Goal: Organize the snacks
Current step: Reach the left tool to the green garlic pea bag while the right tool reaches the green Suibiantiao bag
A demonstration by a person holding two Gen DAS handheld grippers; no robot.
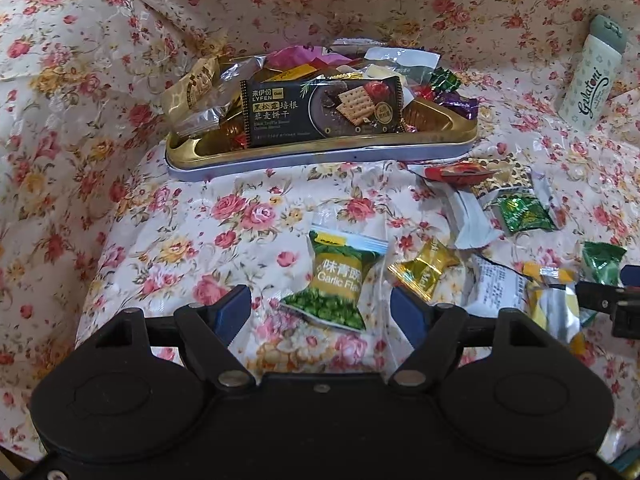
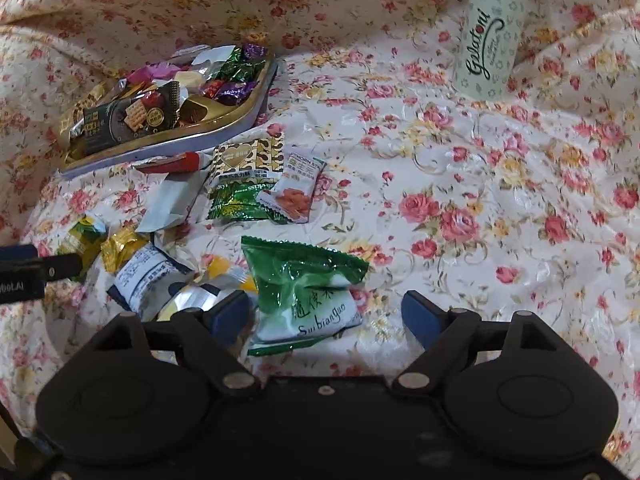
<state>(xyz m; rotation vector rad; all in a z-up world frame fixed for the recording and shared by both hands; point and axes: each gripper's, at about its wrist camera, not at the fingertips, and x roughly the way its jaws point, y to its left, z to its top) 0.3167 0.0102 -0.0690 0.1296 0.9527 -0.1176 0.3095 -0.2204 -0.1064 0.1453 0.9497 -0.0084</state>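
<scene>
Snacks half sorted, both tongs open.
The tin [image 1: 320, 152] holds a heap of packets; about a dozen lie loose on the cloth. Left tongs [image 1: 320, 312] straddle the pea pack [image 1: 340, 280], right tongs [image 2: 326, 312] the green pack [image 2: 304, 292], neither gripped.

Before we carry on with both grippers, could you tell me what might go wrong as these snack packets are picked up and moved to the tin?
The left gripper is open around the garlic pea packet; its right finger sits near the yellow candy, so it might pinch both. The tin is already heaped, and the black cracker pack leans at its front edge, so additions may knock things out. The right gripper is open at the green Suibianguo packet, whose glossy film could slip.
</scene>
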